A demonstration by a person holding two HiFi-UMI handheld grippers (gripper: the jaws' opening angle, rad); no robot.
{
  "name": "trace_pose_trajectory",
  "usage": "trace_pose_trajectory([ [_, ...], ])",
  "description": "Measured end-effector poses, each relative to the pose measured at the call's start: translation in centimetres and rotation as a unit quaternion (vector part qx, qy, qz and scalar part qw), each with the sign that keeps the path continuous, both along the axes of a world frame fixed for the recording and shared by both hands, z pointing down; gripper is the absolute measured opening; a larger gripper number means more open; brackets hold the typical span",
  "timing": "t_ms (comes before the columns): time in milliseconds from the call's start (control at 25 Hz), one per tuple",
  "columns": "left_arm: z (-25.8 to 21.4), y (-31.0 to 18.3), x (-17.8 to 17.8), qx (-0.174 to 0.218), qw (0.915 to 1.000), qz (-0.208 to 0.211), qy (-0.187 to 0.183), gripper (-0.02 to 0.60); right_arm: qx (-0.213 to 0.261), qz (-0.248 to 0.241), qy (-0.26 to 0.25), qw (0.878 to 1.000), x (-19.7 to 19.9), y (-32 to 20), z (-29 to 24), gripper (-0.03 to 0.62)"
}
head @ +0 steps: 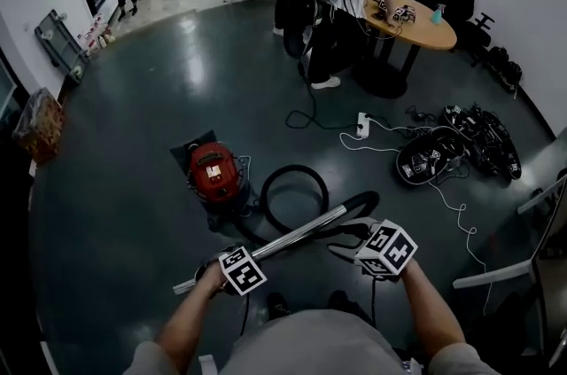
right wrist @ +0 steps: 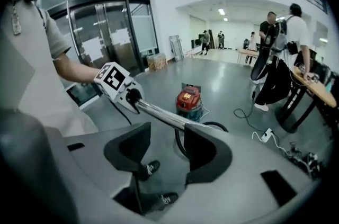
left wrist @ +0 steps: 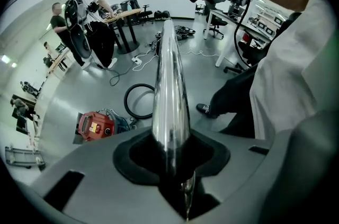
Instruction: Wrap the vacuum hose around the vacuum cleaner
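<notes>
Left-hand clamp on metal wand
Left tongs gripped it; right tongs stood apart (empty); vacuum cleaner at 11 o'clock.

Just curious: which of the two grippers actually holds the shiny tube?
The left gripper: its fingers clamp the tube; the right gripper shows open fingers with nothing between.

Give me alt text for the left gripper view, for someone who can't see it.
The left gripper clamps a shiny metal wand that runs up the frame. On the floor at left sit a red vacuum cleaner and a black hose loop.
</notes>
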State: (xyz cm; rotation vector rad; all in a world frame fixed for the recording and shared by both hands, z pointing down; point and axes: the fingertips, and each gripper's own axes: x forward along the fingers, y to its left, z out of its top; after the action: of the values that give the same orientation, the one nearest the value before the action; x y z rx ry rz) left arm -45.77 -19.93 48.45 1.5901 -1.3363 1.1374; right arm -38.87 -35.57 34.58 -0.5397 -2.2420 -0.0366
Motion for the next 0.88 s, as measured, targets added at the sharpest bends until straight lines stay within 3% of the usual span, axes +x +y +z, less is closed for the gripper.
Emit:
trace_pose_trajectory([
  [160, -0.7, -1.6, 2.2, 0.001, 0.9992, -0.040, 0.003, 0.135, -0.073, 0.042, -0.041, 0.996, 1.4, -1.8, -0.6, 0.170],
  [360, -1.6, -4.2, 5.5, 0.007, 0.9954, -0.095, 0.013, 0.135, -0.131, 0.055, -0.056, 0.988, 3.4, -3.5, 0.3, 0.098],
  [560, -2.4, -5.8, 8.7, 0.005, 0.9892, -0.144, 0.028, 0.135, -0.230, 0.047, -0.046, 0.971, 4.7, -3.4, 2.0, 0.100],
  [680, -2.4, -7.4, 9.7, 0.012, 0.9847, -0.172, 0.025, 0.135, -0.264, 0.047, -0.050, 0.962, 4.7, -4.2, 2.8, 0.100],
  [760, -2.4, -8.6, 10.1, 0.019, 0.9806, -0.194, 0.023, 0.135, -0.287, 0.041, -0.055, 0.955, 4.6, -4.5, 3.0, 0.106],
  [880, -2.5, -10.4, 11.0, 0.031, 0.9726, -0.229, 0.026, 0.135, -0.326, 0.031, -0.053, 0.943, 4.5, -4.1, 3.5, 0.221],
])
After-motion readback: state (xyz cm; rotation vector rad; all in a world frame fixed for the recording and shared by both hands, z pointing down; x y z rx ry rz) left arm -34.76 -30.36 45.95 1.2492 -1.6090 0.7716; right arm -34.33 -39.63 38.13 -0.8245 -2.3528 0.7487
